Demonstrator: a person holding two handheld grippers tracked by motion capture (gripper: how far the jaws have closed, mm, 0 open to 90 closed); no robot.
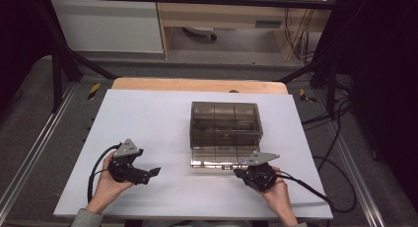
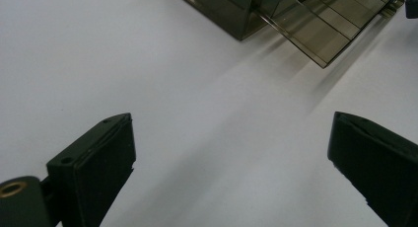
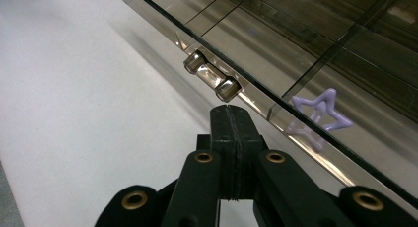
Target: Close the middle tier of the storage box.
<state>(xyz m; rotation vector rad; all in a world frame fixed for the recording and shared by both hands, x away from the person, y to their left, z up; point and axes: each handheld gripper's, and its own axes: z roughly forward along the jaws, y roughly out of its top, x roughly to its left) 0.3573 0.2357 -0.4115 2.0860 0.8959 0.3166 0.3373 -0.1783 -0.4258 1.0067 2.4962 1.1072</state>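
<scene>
Smoky transparent plastic compartment box (image 1: pixel 225 126) sits at the middle of a white table top (image 1: pixel 148 118), its lid swung down toward the person so that the front edge lies low on the surface. Seen from the right gripper view, the same box shows a clear cylindrical latch (image 3: pixel 212 81) on the lid's edge and a small lilac star sticker (image 3: pixel 321 110) just beside it. The right gripper (image 3: pixel 230 113) has its two black jaws pressed flat together with nothing between them, their joined tip just short of the latch; whether it touches cannot be told. In the high view that gripper (image 1: pixel 245 169) lies at the box's near right corner, held by the person's right hand (image 1: pixel 276 192). The left gripper (image 2: pixel 231 138) stands with its jaws spread wide over bare white surface, holding nothing, well apart from the box; in the high view it (image 1: pixel 154 171) rests in the left hand (image 1: pixel 106 185) near the table's front edge.
</scene>
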